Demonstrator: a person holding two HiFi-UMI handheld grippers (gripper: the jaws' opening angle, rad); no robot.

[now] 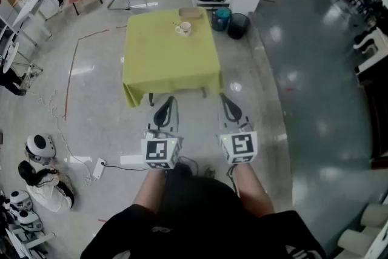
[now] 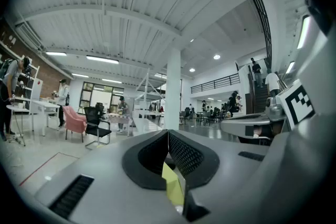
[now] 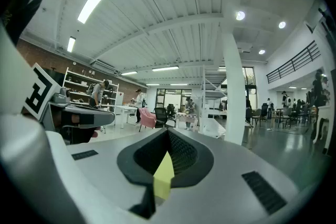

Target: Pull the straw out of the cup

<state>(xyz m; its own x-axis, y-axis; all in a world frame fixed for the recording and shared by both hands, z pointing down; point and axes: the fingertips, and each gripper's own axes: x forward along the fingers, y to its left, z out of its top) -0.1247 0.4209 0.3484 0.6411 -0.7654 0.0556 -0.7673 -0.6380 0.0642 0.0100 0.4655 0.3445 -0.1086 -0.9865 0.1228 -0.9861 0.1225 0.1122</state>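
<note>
Head view: the cup [image 1: 183, 27] stands near the far edge of a tabletop [image 1: 170, 67] covered with a yellow-green cloth, just in front of a flat brown box [image 1: 190, 12]. The straw is too small to make out from here. The left hand-held gripper [image 1: 165, 107] and the right hand-held gripper [image 1: 228, 106] are held side by side on the near side of the tabletop, well apart from the cup. Two dark bins [image 1: 230, 22] sit on the floor by the tabletop's far right corner.

In the left gripper view, the left hand-held gripper [image 2: 168, 134] has its jaws pressed together with nothing between them. The right gripper view shows the right hand-held gripper [image 3: 168, 132] the same, jaws together and empty.
</note>
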